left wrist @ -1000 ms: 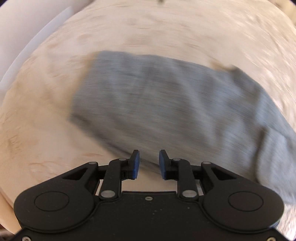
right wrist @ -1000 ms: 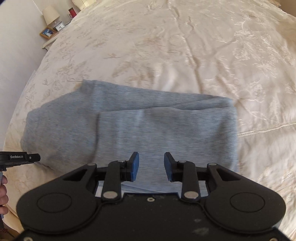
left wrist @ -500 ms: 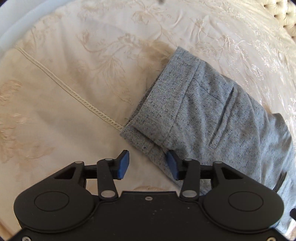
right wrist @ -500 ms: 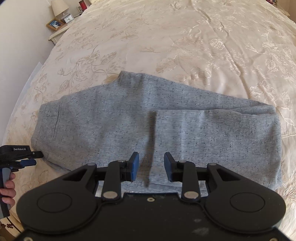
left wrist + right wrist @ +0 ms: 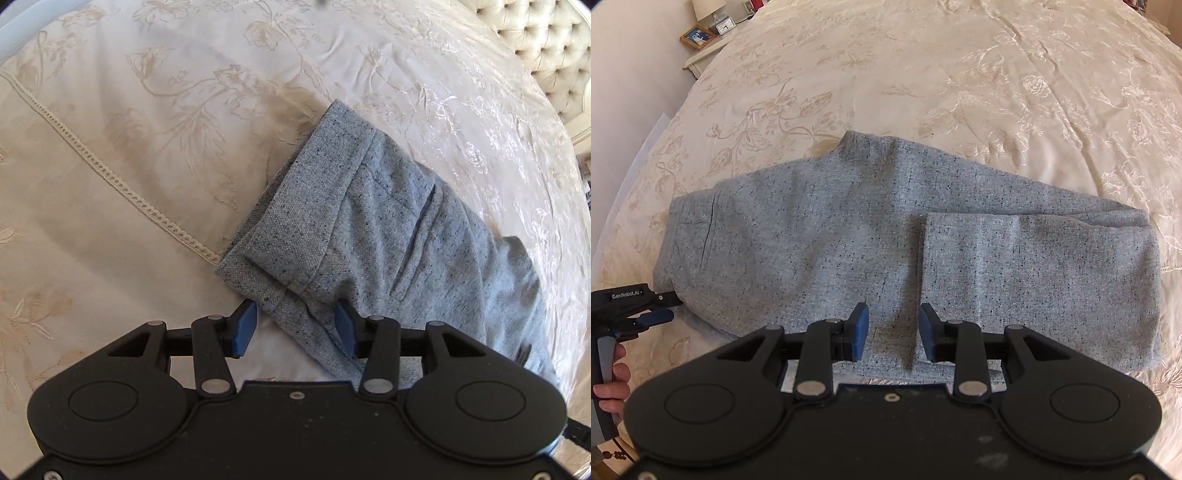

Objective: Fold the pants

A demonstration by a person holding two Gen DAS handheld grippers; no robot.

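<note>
Left gripper (image 5: 293, 328) spread wider than a second ago, and the near corner of the pants' waistband (image 5: 295, 236) now sits between its blue pads (image 5: 245, 326). Neither pad presses the cloth: the left one is off the edge over bare bedspread (image 5: 122, 254), the right one over grey fabric. Released, holding nothing.

Right gripper (image 5: 891, 328) hovers over the near edge of the pants (image 5: 820, 240), jaws parted about as they were a second ago, nothing pinched. It straddles the cuff edge of the folded-back leg (image 5: 1034, 273).

Pants lie flat across the bedspread, waistband at the left end, legs already doubled over from the right. Reads as one fold done, and I am lining up both tools along the near edge for the next one.

Against a second ago:
- left view was all blur across grey cloth; now it is sharp and parked at the waistband corner, pocket slit (image 5: 413, 258) showing
- half a second back the left pads were already this wide and at the same corner, so the tool has settled
- right view has slid toward the waistband; more of that end shows, and the folded cuff edge now sits under the pads
- my left hand (image 5: 609, 387) and its tool show at the left edge of the right view, tip just at the waist corner

My read: closing the left jaws on the corner comes next
</note>
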